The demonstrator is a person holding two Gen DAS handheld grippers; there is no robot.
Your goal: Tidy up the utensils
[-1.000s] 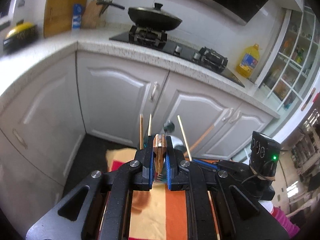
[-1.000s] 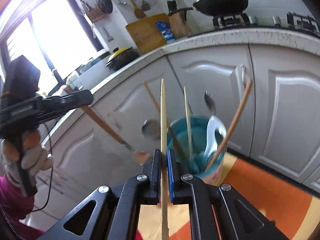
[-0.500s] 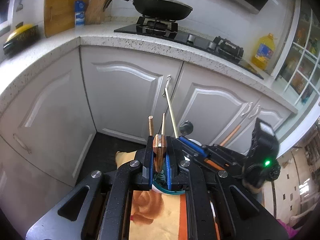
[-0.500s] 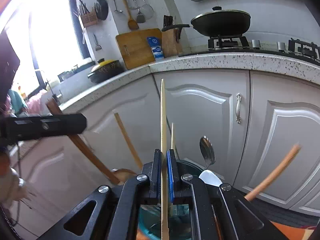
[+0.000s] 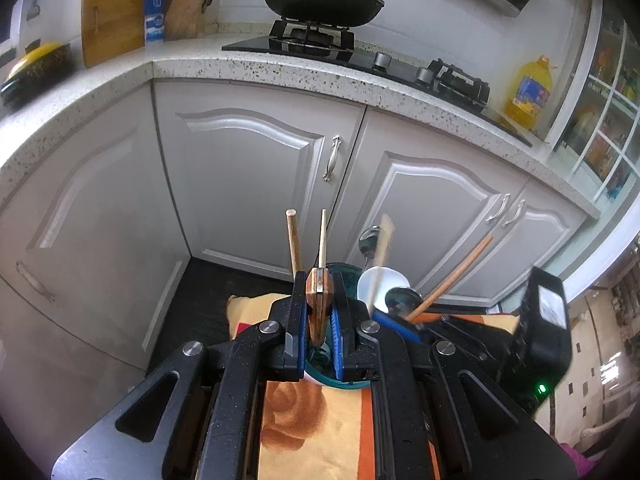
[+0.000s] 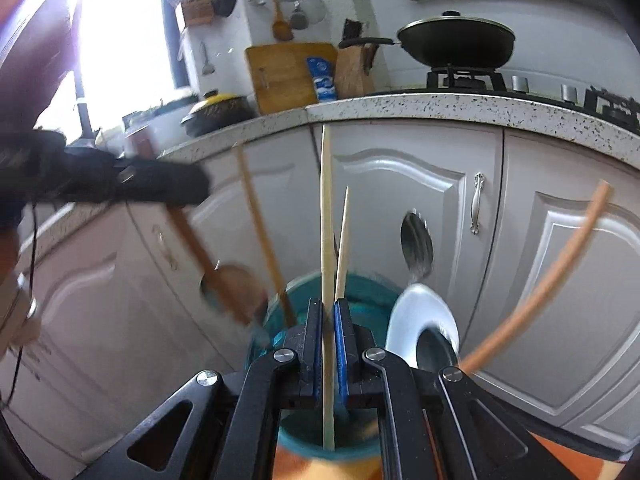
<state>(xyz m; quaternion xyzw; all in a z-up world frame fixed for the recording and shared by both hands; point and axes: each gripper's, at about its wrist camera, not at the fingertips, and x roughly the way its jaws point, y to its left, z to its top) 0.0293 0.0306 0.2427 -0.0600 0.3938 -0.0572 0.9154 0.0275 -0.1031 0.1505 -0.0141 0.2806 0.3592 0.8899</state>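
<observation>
My left gripper point(image 5: 319, 284) is shut on a wooden-handled utensil point(image 5: 318, 300), held over a teal utensil cup point(image 5: 340, 376). In the right wrist view the left gripper point(image 6: 132, 182) holds that utensil's handle with its wooden spoon-like end point(image 6: 230, 288) beside the cup's rim. My right gripper point(image 6: 328, 308) is shut on a pale chopstick point(image 6: 327, 216), upright over the teal cup point(image 6: 360, 292). The cup holds a white ladle point(image 6: 424, 328), a metal spoon point(image 6: 416, 248), an orange-brown stick point(image 6: 560, 276) and more chopsticks point(image 6: 262, 236).
White cabinet doors point(image 5: 256, 184) stand close behind the cup under a speckled counter point(image 5: 280, 72) with a wok point(image 5: 320, 0) on a hob. An orange and yellow cloth point(image 5: 316, 428) covers the surface under the cup. A yellow oil bottle point(image 5: 528, 92) is at right.
Both grippers have moved in over the teal cup. The left gripper's utensil has come down to the cup's rim, and the right gripper's chopstick now points into the cup.
</observation>
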